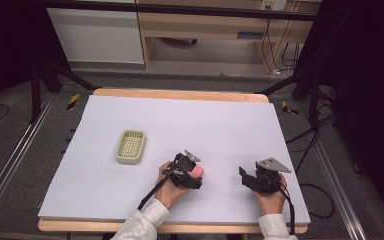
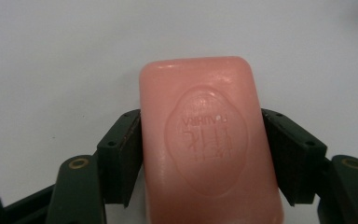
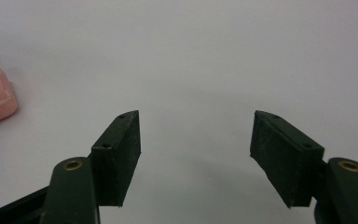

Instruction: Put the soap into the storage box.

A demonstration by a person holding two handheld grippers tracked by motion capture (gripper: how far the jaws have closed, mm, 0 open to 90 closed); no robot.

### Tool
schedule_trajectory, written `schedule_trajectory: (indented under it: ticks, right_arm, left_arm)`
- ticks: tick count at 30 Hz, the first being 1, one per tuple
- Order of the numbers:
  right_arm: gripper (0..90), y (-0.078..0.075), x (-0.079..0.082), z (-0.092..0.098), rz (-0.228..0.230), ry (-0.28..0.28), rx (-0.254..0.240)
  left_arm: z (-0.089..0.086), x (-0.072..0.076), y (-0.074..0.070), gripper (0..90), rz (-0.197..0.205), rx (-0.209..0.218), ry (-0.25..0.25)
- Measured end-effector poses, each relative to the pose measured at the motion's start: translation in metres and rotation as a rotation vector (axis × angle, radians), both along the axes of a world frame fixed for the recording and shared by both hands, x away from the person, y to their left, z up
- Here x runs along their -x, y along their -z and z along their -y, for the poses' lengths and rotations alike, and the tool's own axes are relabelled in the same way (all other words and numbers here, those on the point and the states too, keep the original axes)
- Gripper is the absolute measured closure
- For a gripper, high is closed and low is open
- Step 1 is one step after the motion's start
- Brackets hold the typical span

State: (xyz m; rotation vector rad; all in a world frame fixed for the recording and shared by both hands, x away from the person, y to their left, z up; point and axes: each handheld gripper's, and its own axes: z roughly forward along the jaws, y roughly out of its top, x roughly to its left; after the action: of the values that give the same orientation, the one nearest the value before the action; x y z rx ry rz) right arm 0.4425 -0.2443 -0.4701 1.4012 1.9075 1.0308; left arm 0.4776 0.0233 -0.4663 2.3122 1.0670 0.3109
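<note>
Pink soap bar (image 2: pixel 209 140) clamped between left hand-held gripper (image 2: pixel 200 154) jaws, right hand-held gripper (image 3: pixel 196 154) spread, empty

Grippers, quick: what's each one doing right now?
Left gripper: closed on the pink soap.
Right gripper: jaws apart, nothing between them.

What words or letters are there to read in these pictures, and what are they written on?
Pink soap bar: raised letters stamped in an oval on its top, seen upside down in the left gripper view. They are too faint to read for sure.
Under those letters: some bigger embossed marks, also too blurred to read.
Basket, table and both tongs: no writing that shows.
</note>
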Motion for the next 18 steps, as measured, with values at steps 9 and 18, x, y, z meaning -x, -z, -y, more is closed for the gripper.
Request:
schedule_trajectory:
  ticks: [9, 18]
  right_arm:
    - [33.5, 0.001, 0.0, 0.0, -0.001, -0.004, 0.004]
    - [33.5, 0.001, 0.0, 0.0, 0.0, -0.003, 0.006]
  left_arm:
    - [-0.001, -0.002, -0.002, 36.7, -0.016, -0.006, 0.001]
    - [-0.009, 0.002, -0.012, 36.9, 0.005, 0.006, 0.014]
